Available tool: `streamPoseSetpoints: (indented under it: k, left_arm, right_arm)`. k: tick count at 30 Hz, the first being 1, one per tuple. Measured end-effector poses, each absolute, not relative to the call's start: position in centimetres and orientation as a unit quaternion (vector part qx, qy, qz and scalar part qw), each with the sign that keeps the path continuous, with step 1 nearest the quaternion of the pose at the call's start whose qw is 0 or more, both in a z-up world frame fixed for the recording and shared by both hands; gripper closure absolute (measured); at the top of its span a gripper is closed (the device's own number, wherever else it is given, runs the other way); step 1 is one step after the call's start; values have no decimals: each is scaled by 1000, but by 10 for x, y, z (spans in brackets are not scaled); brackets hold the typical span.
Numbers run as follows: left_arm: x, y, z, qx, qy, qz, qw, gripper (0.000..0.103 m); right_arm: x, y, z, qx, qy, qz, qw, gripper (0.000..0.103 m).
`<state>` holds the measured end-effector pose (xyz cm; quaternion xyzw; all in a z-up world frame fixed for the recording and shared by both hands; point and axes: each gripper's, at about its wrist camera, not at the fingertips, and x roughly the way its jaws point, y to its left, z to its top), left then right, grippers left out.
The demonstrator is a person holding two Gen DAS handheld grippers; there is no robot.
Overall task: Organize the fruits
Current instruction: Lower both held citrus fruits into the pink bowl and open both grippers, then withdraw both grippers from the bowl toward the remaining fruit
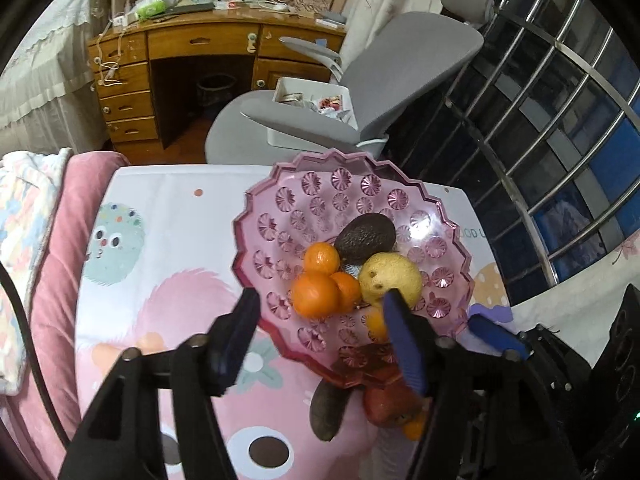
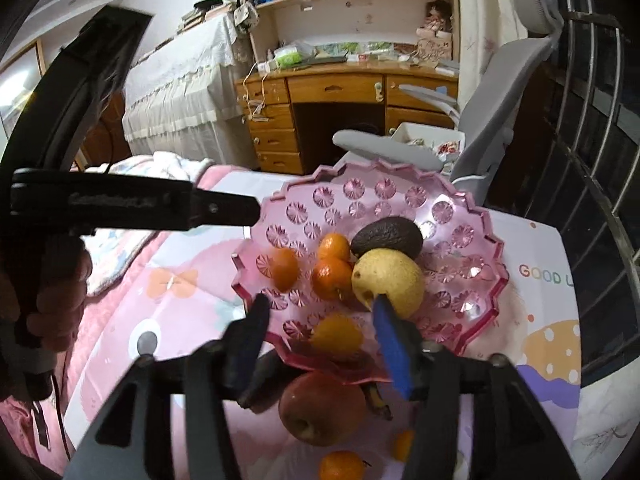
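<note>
1. A pink cut-glass bowl [image 1: 436, 208] stands on a printed cartoon cloth [image 1: 160, 280], close to the cloth's far right corner beside a barred window [image 1: 560, 140].
2. Inside the bowl lie a dark avocado [image 1: 365, 237] toward the middle, a yellow pear [image 1: 390, 279] touching its near side, and three small oranges [image 1: 316, 294] clustered just left of the pear.
3. A fourth orange [image 2: 337, 336] sits in the bowl at its near rim, blurred in both views.
4. On the cloth at the bowl's near edge lie a red apple [image 2: 322, 410], a dark long fruit [image 1: 326, 412] left of it, and two more little oranges [image 2: 342, 466] nearer still.
5. The left gripper [image 1: 320, 332] hangs over the bowl's near left rim with its jaws parted; nothing is pressed between them, and the orange cluster shows through the gap.
6. The right gripper [image 2: 320, 328] hangs over the near rim too, jaws apart, the blurred orange seen between them but not gripped.
7. In the right wrist view a hand [image 2: 60, 300] grips the left gripper's handle at the left side of the cloth.
8. Beyond the far edge stand a grey office chair [image 1: 400, 80] and a wooden desk [image 1: 200, 60].
</note>
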<state>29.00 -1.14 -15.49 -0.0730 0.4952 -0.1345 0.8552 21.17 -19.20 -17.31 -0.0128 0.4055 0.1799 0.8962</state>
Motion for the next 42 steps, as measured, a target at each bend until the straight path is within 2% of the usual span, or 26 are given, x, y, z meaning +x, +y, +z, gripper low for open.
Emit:
streamPoseSetpoints:
  k: [2,14,18,24,33,42]
  left_arm:
    - [282,-9,-152,-70,495,-129,856,38]
    - [220,20,-169,-71,542,-135,827,37]
    - [203,39,-170,-74,543,-142,825,27]
    - [184,50,-174,-70,568,-147,807,27]
    - [164,37,-175,-74,586,-146,794,26]
    - [149,-6,-175,-100,595,-105,790,20]
  right_arm:
    - [209,-195,-170,-11,402,174,899,42]
    - [157,-210,-174,59,450,99,885,41]
    - [131,-211,-179,84,468,65,877,41]
    - [95,-213,-180,105,490,16,866,41]
    - [82,-233,-175,89,508,-13,857,41]
    - [100,-259,-174,26,515,46,855,41]
